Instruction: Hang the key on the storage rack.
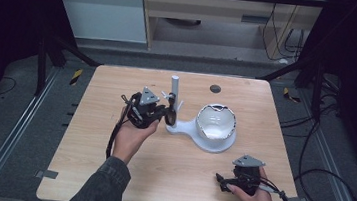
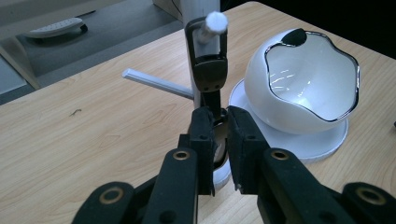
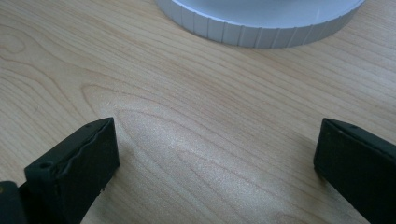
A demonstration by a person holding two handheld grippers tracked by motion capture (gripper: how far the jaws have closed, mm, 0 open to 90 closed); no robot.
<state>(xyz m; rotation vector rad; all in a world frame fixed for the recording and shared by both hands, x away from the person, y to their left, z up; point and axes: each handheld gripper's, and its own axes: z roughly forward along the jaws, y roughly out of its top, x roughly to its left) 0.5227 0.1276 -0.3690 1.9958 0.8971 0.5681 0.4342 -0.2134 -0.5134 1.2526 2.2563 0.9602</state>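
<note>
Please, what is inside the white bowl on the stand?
The white bowl tilts its dark-rimmed opening toward the left gripper, and the glossy white inner wall that shows holds nothing. The deepest part, behind the lower rim, is covered. The bowl rests on the round white stand base.

**A dim room around a pale wooden table**

The light wooden table (image 1: 108, 173) stands on dark grey carpet (image 1: 7, 128), lit from above while the sides of the room fall into black. Metal rails (image 1: 8, 148) run along the floor on both sides. Behind the table stand a white panel (image 1: 101, 7) and a light wooden cabinet (image 1: 215, 14). Black cables (image 1: 324, 181) trail on the floor at the right
</note>
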